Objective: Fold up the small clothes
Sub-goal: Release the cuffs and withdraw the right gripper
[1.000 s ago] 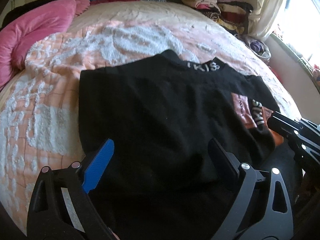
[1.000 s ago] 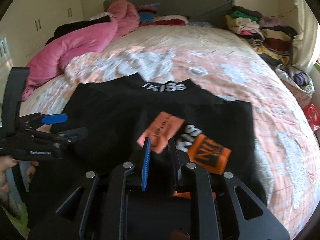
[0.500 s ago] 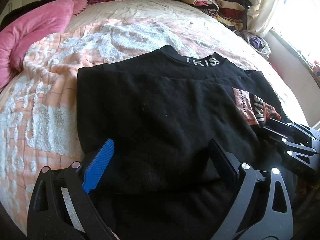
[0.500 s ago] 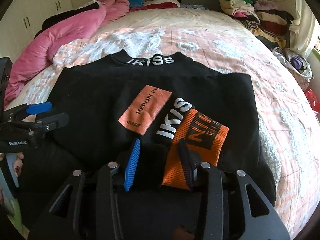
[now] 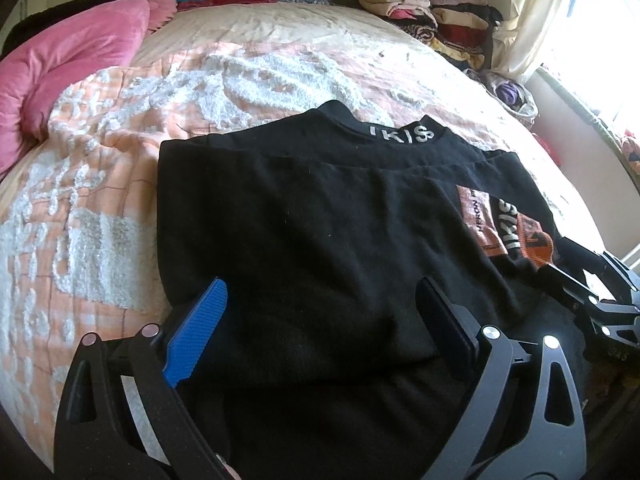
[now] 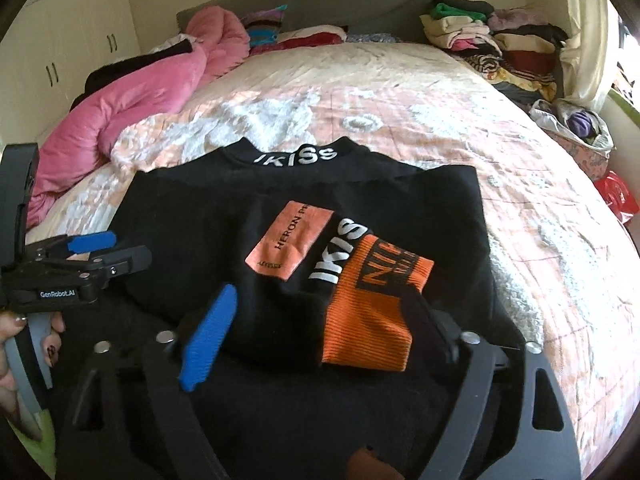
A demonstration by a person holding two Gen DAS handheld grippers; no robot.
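Observation:
A black sweater [image 5: 304, 232] with white "IKISS" lettering on its collar lies folded on the bed, near the front edge. In the right wrist view the sweater [image 6: 200, 220] shows an orange patch [image 6: 290, 246] and an orange ribbed cuff [image 6: 376, 308] of the folded-in sleeve on top. My left gripper [image 5: 320, 320] is open, just above the sweater's near left part. It also shows in the right wrist view [image 6: 108, 250]. My right gripper [image 6: 324, 332] is open and empty, its jaws either side of the orange cuff. It shows at the right edge of the left wrist view [image 5: 576, 268].
The bed has a peach and white tufted cover [image 6: 400, 112]. A pink duvet [image 6: 140, 92] lies bunched at the left. A stack of folded clothes [image 6: 492, 36] sits at the far right corner. A bag of clothes [image 6: 576, 124] and a red bag [image 6: 616, 200] lie beside the bed's right side.
My right gripper was shut on the sleeve a second ago; it has opened wide and let the sleeve lie on the sweater. The left gripper stayed open and barely moved.

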